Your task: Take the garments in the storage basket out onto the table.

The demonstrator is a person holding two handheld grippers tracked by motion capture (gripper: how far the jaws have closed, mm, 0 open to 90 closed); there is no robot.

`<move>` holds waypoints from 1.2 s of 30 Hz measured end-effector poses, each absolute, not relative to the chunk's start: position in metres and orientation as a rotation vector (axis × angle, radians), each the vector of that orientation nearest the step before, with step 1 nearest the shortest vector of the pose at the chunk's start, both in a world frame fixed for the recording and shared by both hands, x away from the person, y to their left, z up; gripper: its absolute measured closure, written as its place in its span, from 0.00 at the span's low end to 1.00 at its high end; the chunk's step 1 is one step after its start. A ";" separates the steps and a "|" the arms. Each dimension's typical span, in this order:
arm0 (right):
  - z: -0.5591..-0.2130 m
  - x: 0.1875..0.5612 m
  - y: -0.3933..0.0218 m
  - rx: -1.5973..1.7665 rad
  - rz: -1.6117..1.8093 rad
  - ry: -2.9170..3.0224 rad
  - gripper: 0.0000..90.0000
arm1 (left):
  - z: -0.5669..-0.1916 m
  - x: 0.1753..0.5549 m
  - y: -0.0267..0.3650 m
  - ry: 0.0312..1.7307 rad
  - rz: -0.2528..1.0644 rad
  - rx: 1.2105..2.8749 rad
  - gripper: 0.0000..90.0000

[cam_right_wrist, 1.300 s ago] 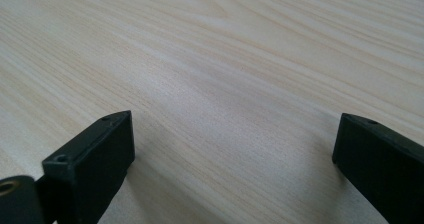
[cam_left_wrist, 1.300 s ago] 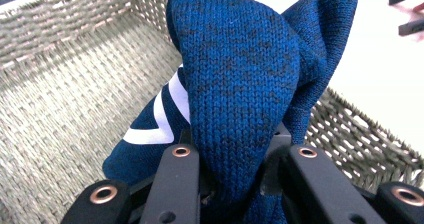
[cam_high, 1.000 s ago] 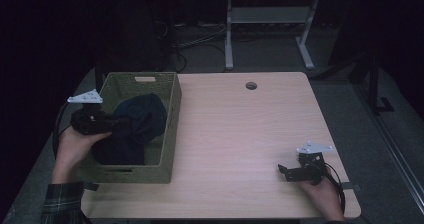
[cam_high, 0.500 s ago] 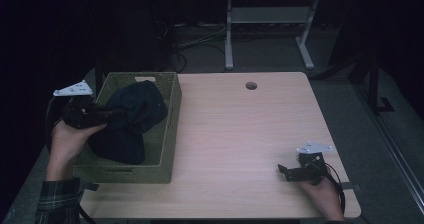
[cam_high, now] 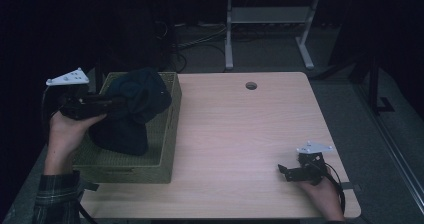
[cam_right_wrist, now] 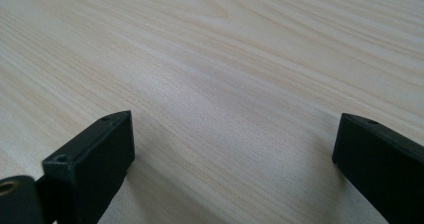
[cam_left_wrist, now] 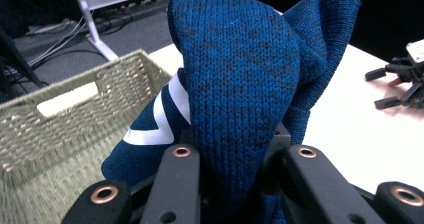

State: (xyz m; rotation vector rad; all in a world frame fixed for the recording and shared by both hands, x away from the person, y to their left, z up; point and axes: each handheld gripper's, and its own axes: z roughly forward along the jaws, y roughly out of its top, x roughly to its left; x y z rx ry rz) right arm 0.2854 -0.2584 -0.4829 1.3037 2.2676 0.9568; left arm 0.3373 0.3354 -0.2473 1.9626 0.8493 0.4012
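Note:
A dark blue knitted garment (cam_high: 131, 109) with white stripes (cam_left_wrist: 165, 115) hangs half out of a woven olive basket (cam_high: 169, 129) at the table's left. My left gripper (cam_high: 116, 103) is shut on a fold of the knit (cam_left_wrist: 235, 99) and holds it above the basket's left side. My right gripper (cam_high: 283, 171) rests low on the wooden table (cam_high: 240, 134) near the front right corner. Its jaws stand wide apart over bare wood (cam_right_wrist: 230, 114), with nothing between them. From the left gripper view the right gripper (cam_left_wrist: 400, 79) lies far off on the tabletop.
A round cable hole (cam_high: 251, 85) sits near the table's far edge. Behind the table are a white metal frame (cam_high: 270, 29) and cables on a dark floor. The basket has a cut-out handle (cam_left_wrist: 67, 98) in its end wall.
My left gripper has risen and drawn back toward the left, lifting the blue garment higher out of the basket. The right gripper has stayed where it was.

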 end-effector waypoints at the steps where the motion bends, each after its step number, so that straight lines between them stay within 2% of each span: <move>1: -0.483 0.285 -0.258 1.303 0.957 2.269 0.03 | -0.245 0.337 0.334 0.847 0.405 1.962 0.83; 18: -0.483 0.285 -0.258 1.303 0.957 2.268 0.03 | -0.226 0.341 0.306 0.816 0.407 1.917 0.83; 36: -0.483 0.285 -0.259 1.302 0.957 2.269 0.03 | -0.217 0.350 0.256 0.727 0.369 1.905 0.83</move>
